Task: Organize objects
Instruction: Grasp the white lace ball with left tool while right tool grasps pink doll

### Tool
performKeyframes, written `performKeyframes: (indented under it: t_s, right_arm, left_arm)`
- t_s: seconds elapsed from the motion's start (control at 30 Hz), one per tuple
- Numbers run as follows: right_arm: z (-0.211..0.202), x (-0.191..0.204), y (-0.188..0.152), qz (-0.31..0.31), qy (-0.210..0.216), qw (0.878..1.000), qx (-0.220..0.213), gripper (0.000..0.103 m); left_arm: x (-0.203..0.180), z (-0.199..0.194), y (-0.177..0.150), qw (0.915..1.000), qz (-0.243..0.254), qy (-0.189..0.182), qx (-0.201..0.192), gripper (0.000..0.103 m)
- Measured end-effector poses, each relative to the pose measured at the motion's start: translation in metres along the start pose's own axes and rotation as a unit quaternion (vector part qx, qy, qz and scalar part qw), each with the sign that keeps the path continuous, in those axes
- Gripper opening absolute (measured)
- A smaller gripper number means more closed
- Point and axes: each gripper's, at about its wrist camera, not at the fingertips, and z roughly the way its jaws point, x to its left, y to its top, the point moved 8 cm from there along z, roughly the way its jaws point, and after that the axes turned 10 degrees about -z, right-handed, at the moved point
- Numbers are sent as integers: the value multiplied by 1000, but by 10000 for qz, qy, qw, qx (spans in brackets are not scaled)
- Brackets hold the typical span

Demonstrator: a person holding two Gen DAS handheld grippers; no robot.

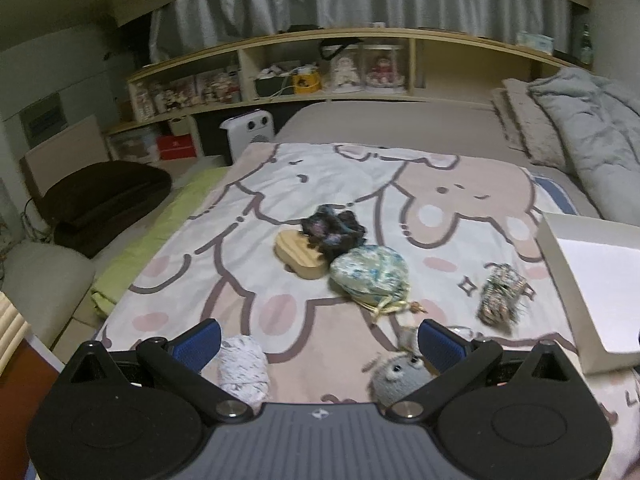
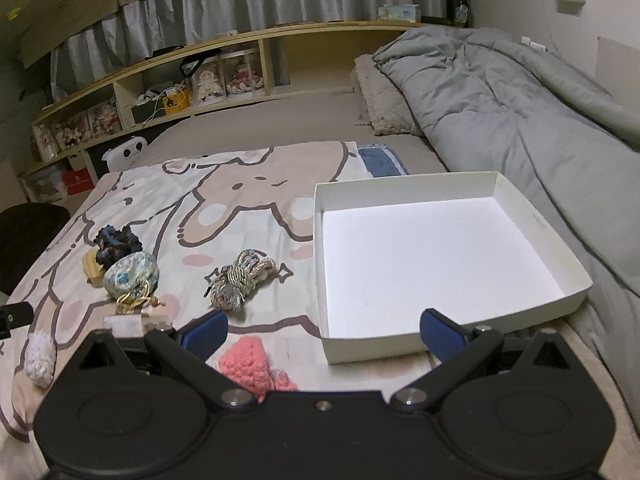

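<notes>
Both my claws, left claw (image 1: 320, 344) and right claw (image 2: 324, 334), gape wide, empty; nothing boxed yet, so next I grab the pink crocheted piece (image 2: 246, 366) near the bed's front edge for the white cardboard box (image 2: 404, 188).

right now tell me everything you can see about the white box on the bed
The shallow white cardboard box is a square, open-topped tray with low upright walls and a bare, brightly lit floor; nothing lies inside. It rests flat on the cartoon-print blanket, its far side next to the grey quilt, ahead of the right claw.
</notes>
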Motion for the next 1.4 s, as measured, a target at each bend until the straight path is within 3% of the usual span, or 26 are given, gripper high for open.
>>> performKeyframes:
  t_s: [0.57,0.67,1.0,1.13,1.4]
  right_arm:
    - [50,22,4,-181,466,9980,396,102]
    - [60,26,-1,-206,681,9959,559,93]
    - [79,47,-17,-696,1469,9823,926,80]
    - [83,55,-27,-1114,1597,9746,1104,74]
    - [89,63,-39,-1507,1728,9641,1337,59]
  left_arm:
    - [29,68,6,9955,-392,488,718,103]
    - [34,83,0,9933,-430,535,935,103]
    - [52,114,-23,9807,-842,425,1715,101]
    - [52,121,-36,9763,-776,430,1976,94]
    - [55,123,-40,9766,-560,656,1970,78]
